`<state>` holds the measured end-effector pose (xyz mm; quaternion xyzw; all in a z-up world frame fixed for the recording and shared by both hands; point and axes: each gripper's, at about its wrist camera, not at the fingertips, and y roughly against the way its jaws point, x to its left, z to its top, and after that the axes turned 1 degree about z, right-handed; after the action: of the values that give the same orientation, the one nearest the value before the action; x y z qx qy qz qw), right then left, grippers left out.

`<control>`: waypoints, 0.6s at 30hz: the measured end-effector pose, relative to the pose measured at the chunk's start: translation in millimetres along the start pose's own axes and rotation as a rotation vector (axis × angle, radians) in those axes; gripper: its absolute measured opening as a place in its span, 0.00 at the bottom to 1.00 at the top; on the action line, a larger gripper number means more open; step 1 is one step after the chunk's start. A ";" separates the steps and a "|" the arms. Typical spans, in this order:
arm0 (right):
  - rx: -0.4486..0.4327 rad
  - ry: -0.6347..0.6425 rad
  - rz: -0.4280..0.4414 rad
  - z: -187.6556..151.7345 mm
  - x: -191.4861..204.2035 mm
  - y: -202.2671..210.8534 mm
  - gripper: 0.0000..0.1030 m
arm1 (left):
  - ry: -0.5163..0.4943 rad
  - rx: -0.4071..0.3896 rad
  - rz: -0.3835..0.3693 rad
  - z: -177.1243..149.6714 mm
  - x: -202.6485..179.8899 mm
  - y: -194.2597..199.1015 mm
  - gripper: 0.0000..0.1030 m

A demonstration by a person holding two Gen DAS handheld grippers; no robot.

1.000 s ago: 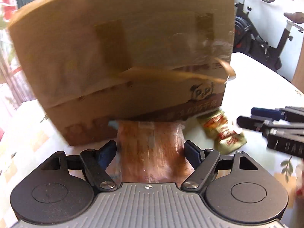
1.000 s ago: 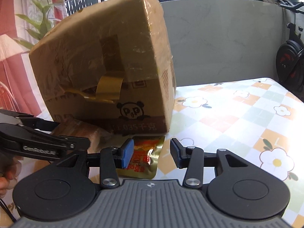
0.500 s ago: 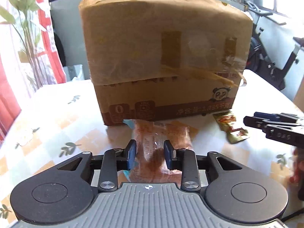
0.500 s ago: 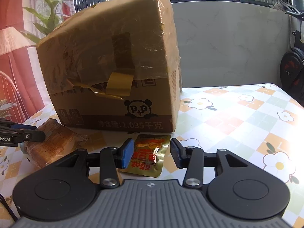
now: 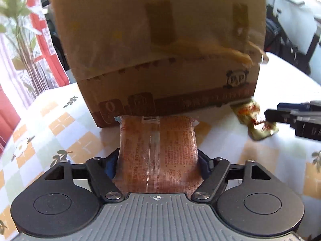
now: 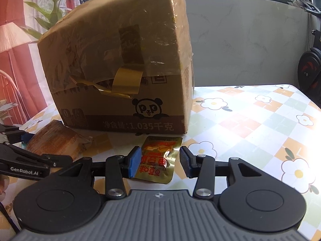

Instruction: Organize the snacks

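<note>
A clear-wrapped brown bread pack (image 5: 157,152) lies on the table in front of a big taped cardboard box (image 5: 160,46). My left gripper (image 5: 157,163) has its fingers wide, one on each side of the pack, touching its sides. The pack also shows at the left of the right wrist view (image 6: 54,142). A gold and red snack pouch (image 6: 158,158) lies flat before the box (image 6: 120,60). My right gripper (image 6: 159,161) is open, with its fingers either side of the pouch and not touching it. The pouch shows at the right of the left wrist view (image 5: 253,120).
The table has a checked floral cloth (image 6: 250,124). An exercise bike (image 6: 309,74) stands beyond the table's right end. A plant (image 5: 18,40) and red curtains are at the left. The right gripper shows at the right edge of the left view (image 5: 297,118).
My left gripper has moved forward toward the box and its fingers have spread from a narrow grip to wide around the pack. The right gripper has barely moved.
</note>
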<state>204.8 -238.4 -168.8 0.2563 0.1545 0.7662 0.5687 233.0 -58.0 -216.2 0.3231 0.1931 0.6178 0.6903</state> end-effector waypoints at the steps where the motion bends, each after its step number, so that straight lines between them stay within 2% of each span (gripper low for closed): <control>1: 0.000 -0.001 0.001 0.0 -0.2 0.0 0.45 | 0.026 -0.005 -0.029 0.4 6.2 4.2 0.73; 3: 0.005 -0.001 0.004 -0.3 0.2 -1.0 0.45 | 0.070 -0.022 -0.071 -0.1 19.3 9.1 0.72; 6: 0.017 0.007 0.003 -0.2 1.9 -3.1 0.45 | 0.124 -0.059 -0.081 -1.2 36.6 18.3 0.72; 14: 0.018 0.015 -0.001 -0.5 3.0 -3.9 0.45 | 0.185 -0.053 0.005 -6.7 69.2 28.3 0.72; 18: 0.022 0.019 0.001 -0.1 2.8 -4.6 0.45 | 0.255 -0.040 -0.003 -14.1 86.8 34.0 0.72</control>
<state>207.8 -234.4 -170.7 0.2553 0.1680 0.7670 0.5642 212.9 30.7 -191.6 0.2279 0.2675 0.6564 0.6675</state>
